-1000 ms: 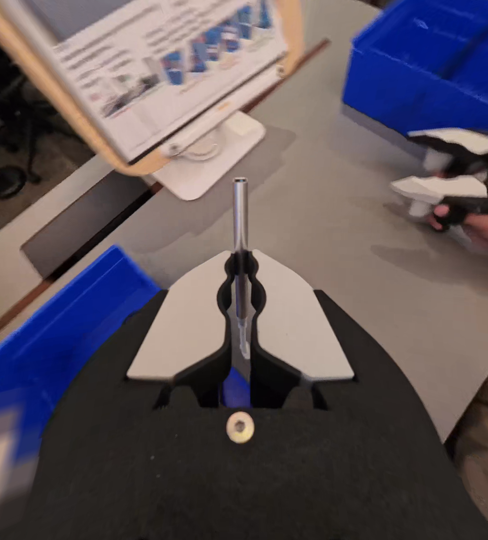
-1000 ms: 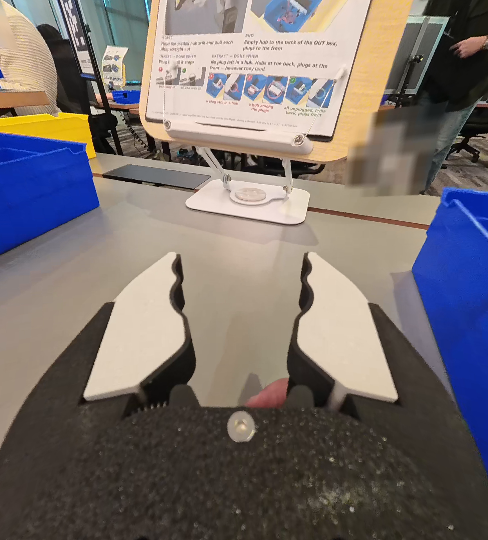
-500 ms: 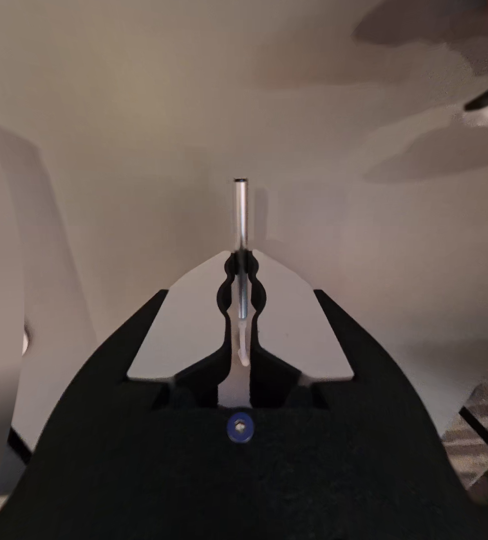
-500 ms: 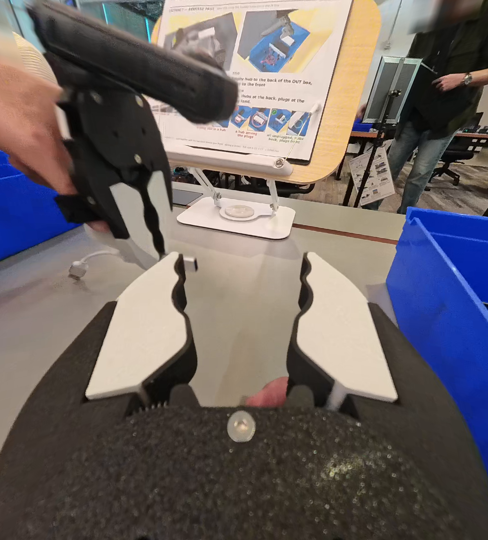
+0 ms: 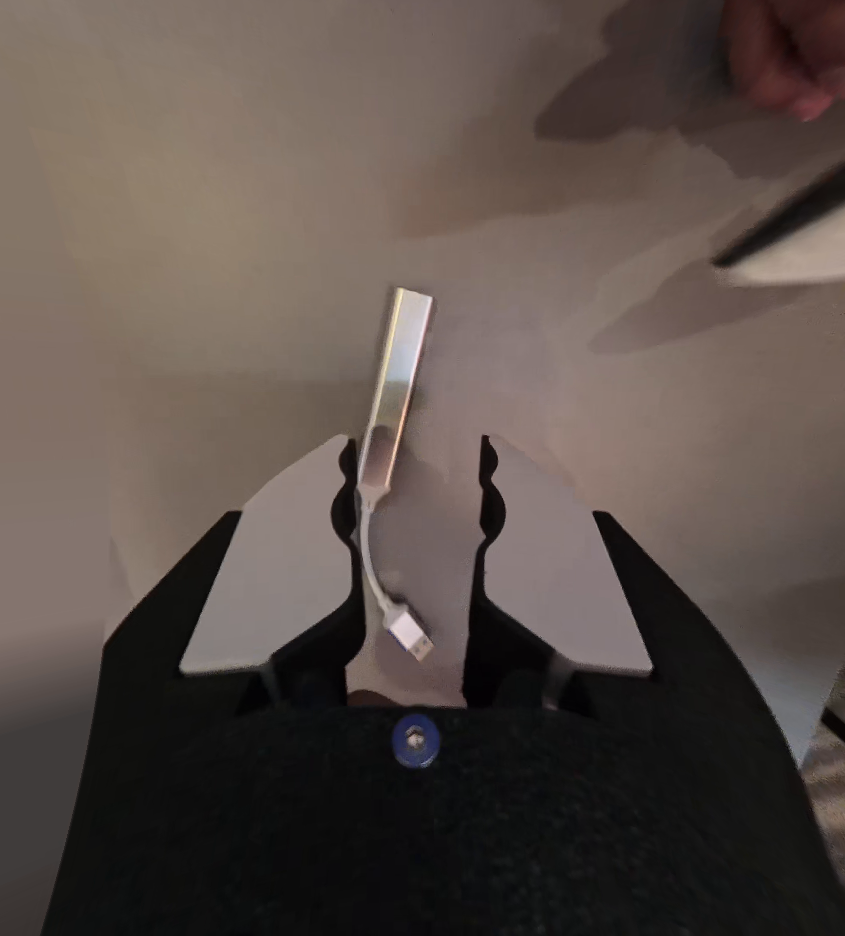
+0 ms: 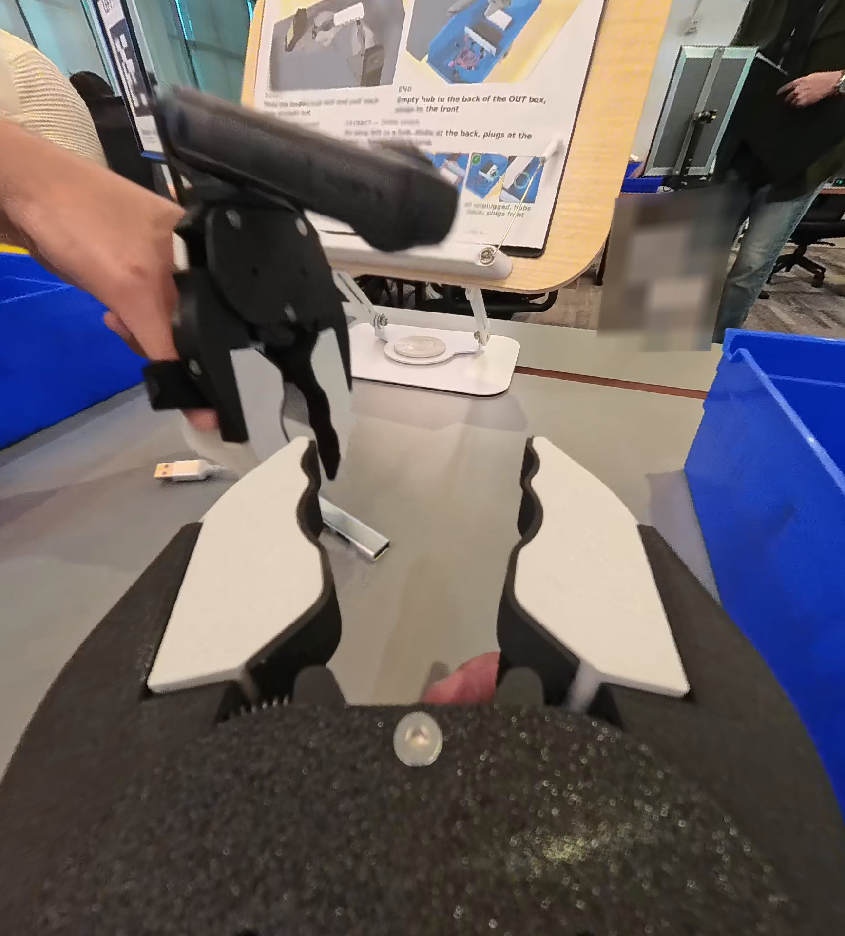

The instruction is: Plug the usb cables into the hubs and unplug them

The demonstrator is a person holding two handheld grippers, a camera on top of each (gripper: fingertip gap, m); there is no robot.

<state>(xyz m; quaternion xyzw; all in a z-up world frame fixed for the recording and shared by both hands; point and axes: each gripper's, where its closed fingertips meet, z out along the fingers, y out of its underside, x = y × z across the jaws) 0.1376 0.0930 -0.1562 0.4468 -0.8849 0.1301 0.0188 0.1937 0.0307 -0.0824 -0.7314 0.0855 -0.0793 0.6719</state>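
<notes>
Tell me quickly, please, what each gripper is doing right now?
Left gripper: open, holding nothing; the silver hub lies on the table.
Right gripper: open, empty.

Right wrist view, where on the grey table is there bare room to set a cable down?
The open patch lies between the right gripper, the white stand base and the right blue bin. It is crowded to the left: the silver hub and its plug lie there under the open left gripper.
</notes>
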